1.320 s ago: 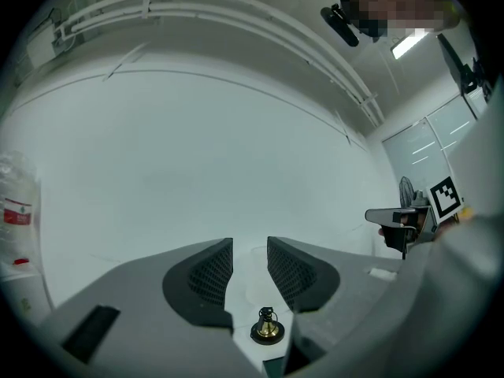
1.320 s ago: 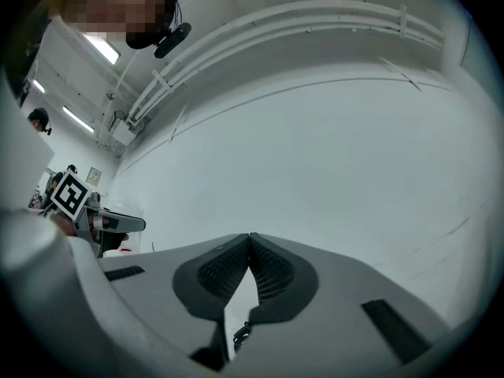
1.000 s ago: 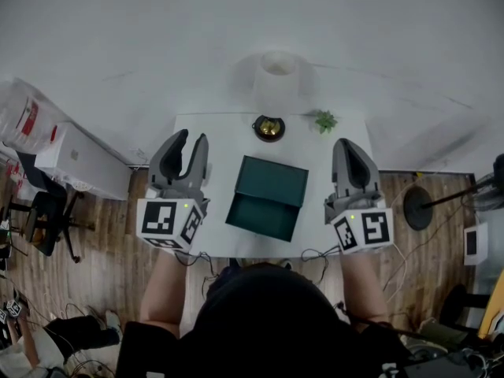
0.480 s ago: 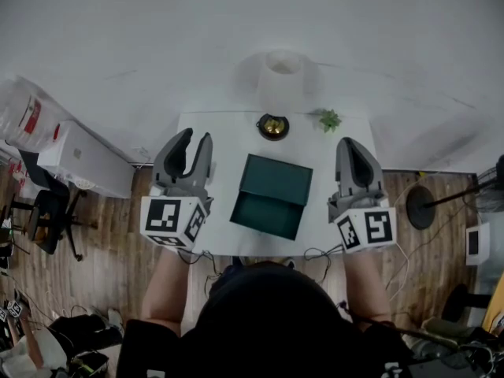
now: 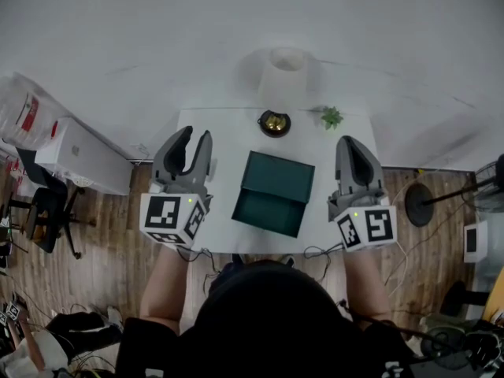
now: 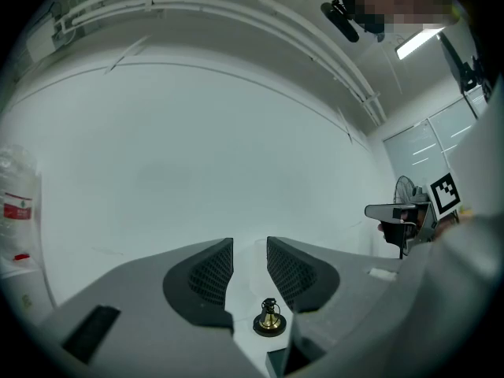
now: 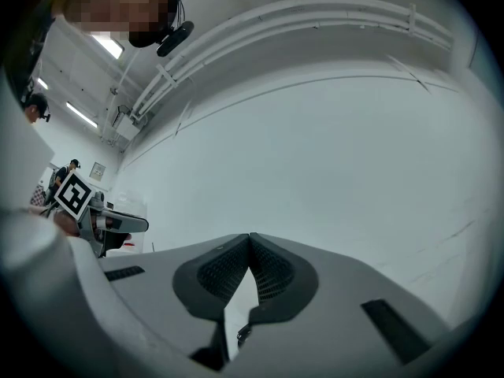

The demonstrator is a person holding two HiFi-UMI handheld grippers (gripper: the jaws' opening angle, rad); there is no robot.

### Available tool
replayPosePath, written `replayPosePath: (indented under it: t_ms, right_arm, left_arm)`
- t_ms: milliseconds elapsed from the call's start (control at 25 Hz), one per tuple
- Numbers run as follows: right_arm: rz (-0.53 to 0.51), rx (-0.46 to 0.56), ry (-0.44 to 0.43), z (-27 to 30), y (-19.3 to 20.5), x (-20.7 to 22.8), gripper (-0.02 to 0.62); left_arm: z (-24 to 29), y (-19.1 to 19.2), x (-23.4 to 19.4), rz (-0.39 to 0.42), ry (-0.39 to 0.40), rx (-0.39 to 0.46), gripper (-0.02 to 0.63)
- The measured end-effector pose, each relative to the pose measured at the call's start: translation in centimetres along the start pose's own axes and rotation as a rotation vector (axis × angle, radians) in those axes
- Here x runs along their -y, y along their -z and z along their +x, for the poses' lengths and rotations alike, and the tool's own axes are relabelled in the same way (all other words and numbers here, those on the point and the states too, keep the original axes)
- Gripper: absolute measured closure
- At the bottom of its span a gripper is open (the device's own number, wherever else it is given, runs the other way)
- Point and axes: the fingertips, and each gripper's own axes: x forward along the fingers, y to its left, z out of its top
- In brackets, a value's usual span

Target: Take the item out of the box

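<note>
While both grippers are held above the small white rectangular table [image 5: 228, 132], the dark green rectangular box [image 5: 274, 193] is seen lying at the middle of that table, between them and touched by neither. Only its top and its lighter front face are shown in the head view. Whether the lid is lifted cannot be told, and the item inside cannot be made out.

The left gripper [image 5: 195, 135] is held just beside the box's left edge. Its jaws are parted by a narrow gap and nothing is grasped. Through that gap, in the left gripper view, only the small brass bell on a round black base [image 6: 269, 320] is seen, standing well beyond the tips at the far edge of the table.

The right gripper [image 5: 349, 142] is held by the box's right side, over the table's right edge. Its ribbed pads [image 7: 268, 268] are pressed together at the tips, and nothing is clenched between them.

A little green plant sprig [image 5: 331, 117] is set near the far right corner, beside the bell. A white cylindrical object [image 5: 283, 77] is seen behind the table against the pale wall.
</note>
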Motion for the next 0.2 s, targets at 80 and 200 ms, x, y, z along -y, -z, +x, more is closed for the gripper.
replayPosePath:
  t_ms: [80,200]
  right_arm:
    - [-0.002,-0.001,0.000,0.07,0.13,-0.35,0.591]
    - [-0.001,-0.002,0.003,0.17,0.27,-0.89,0.591]
  left_arm:
    - [-0.11,0.24,-0.29,-0.002,0.001,0.000,0.476]
    - [-0.26,0.51,-0.78,-0.005,0.003,-0.002,0.476]
